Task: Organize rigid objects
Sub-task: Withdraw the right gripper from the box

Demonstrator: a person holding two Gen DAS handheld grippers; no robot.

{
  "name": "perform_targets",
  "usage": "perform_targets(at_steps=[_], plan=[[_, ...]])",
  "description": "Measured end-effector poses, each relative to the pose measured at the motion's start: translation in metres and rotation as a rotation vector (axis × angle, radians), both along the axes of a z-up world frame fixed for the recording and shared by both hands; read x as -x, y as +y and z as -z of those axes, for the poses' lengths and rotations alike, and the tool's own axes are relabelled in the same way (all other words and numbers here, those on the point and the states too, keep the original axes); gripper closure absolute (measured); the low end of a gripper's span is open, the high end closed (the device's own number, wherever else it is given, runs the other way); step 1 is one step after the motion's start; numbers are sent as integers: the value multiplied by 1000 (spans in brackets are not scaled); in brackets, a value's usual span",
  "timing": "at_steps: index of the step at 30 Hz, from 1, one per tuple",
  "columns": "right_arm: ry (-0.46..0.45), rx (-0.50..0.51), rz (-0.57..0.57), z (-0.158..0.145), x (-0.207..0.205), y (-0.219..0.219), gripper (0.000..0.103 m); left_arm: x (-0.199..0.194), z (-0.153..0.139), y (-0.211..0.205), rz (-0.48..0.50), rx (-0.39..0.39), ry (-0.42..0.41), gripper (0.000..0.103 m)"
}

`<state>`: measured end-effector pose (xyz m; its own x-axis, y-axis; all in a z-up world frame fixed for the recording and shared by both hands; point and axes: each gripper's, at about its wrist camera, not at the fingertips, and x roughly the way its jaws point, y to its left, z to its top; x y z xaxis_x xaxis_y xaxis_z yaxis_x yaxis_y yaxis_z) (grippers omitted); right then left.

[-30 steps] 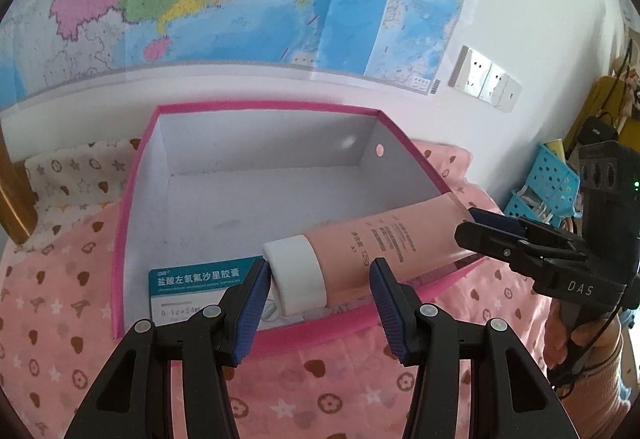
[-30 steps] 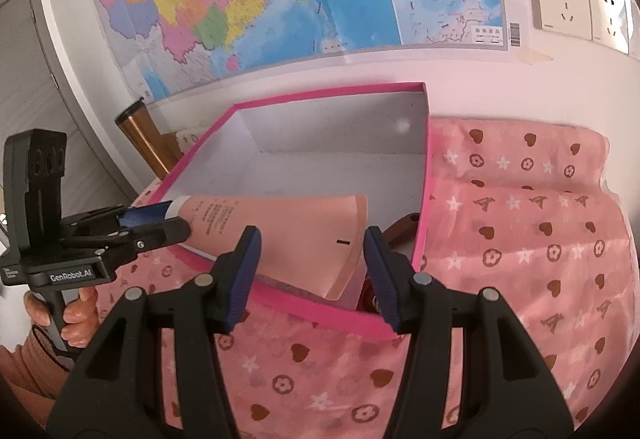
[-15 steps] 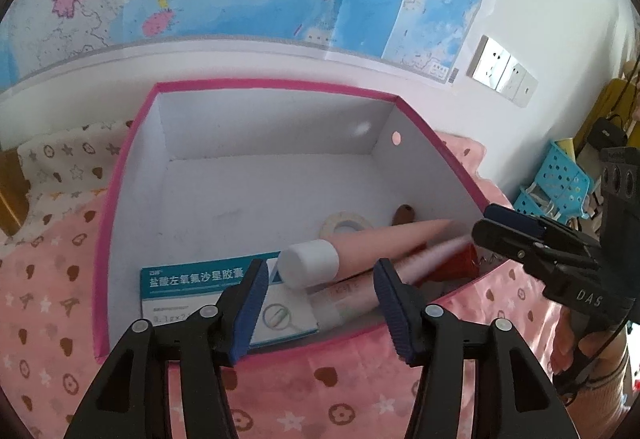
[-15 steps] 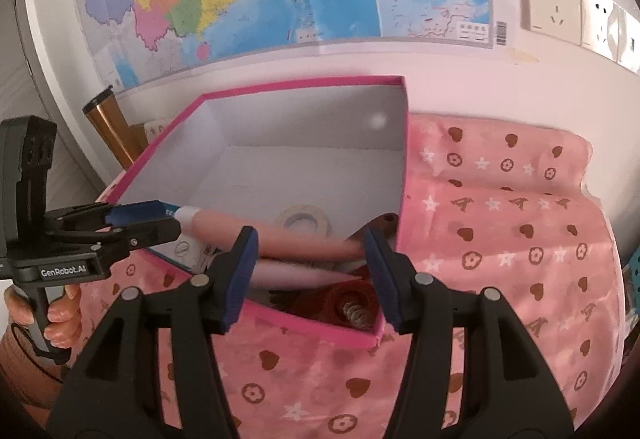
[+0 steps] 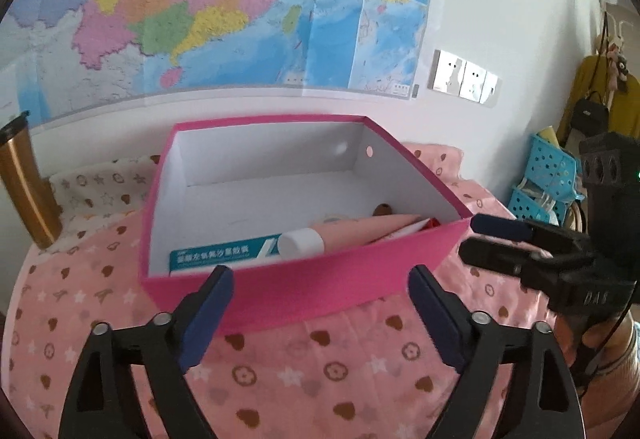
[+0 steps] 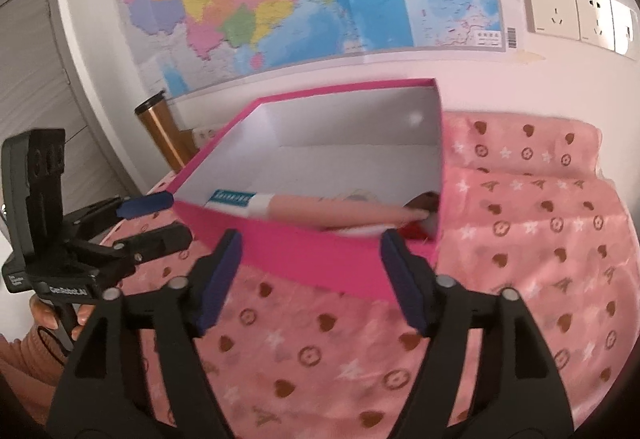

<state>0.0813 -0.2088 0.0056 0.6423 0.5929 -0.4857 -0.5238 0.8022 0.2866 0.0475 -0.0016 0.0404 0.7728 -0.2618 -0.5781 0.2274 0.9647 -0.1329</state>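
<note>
A pink box [image 5: 304, 279] with white inside stands on the pink patterned cloth; it also shows in the right wrist view [image 6: 304, 259]. Inside lie a pink tube with a white cap [image 5: 352, 231] [image 6: 332, 209], a teal-and-white medicine carton [image 5: 216, 255] [image 6: 232, 197], a tape roll and a brown thing, mostly hidden by the front wall. My left gripper [image 5: 320, 315] is open and empty, just in front of the box. My right gripper [image 6: 310, 275] is open and empty, in front of the box's near corner; it shows from the side in the left wrist view [image 5: 504, 243].
A gold tumbler [image 5: 24, 179] stands left of the box by the wall. Blue perforated baskets [image 5: 544, 179] sit at the far right. A map and wall sockets [image 5: 464, 81] are behind. Pink cloth [image 6: 520, 239] stretches right of the box.
The pink tube has dropped from above the front rim into the box and lies flat. Both grippers have pulled back from the box and their jaws stand wider.
</note>
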Motion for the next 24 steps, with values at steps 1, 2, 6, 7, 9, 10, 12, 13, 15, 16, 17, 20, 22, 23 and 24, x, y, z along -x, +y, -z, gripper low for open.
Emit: perform_targets(at_steps=[1, 2, 6, 7, 9, 10, 12, 13, 15, 16, 17, 20, 22, 23, 24], plan=[[-4, 3, 2, 2, 4, 2, 21, 5, 1, 1, -14, -3, -3, 0], [-7, 9, 6, 4, 8, 4, 18, 9, 3, 3, -32, -6, -7, 0], [16, 33, 31, 18, 18, 13, 8, 18, 11, 9, -100, -32, 8, 0], [17, 38, 38, 20, 21, 16, 8, 20, 13, 11, -117, -31, 14, 0], [1, 51, 47, 22, 28, 19, 8, 23, 17, 15, -143, -29, 28, 0], [-14, 63, 54, 22, 33, 22, 8, 24, 20, 16, -153, -29, 33, 0], [-33, 80, 62, 22, 39, 26, 8, 27, 23, 18, -165, -29, 43, 0], [-36, 83, 63, 22, 41, 27, 8, 30, 25, 19, -171, -34, 45, 0], [-36, 86, 60, 23, 45, 29, 8, 34, 28, 18, -186, -56, 49, 0], [-37, 90, 61, 24, 47, 30, 8, 35, 29, 18, -191, -63, 52, 0], [-35, 93, 61, 24, 47, 31, 8, 36, 31, 18, -192, -67, 56, 0], [-26, 93, 60, 26, 50, 33, 8, 39, 33, 18, -206, -75, 60, 0], [-25, 94, 63, 27, 52, 33, 8, 44, 32, 16, -199, -82, 37, 0], [-24, 95, 62, 28, 52, 33, 8, 45, 32, 15, -204, -90, 30, 0], [-23, 94, 63, 28, 53, 34, 8, 46, 32, 13, -198, -94, 33, 0]])
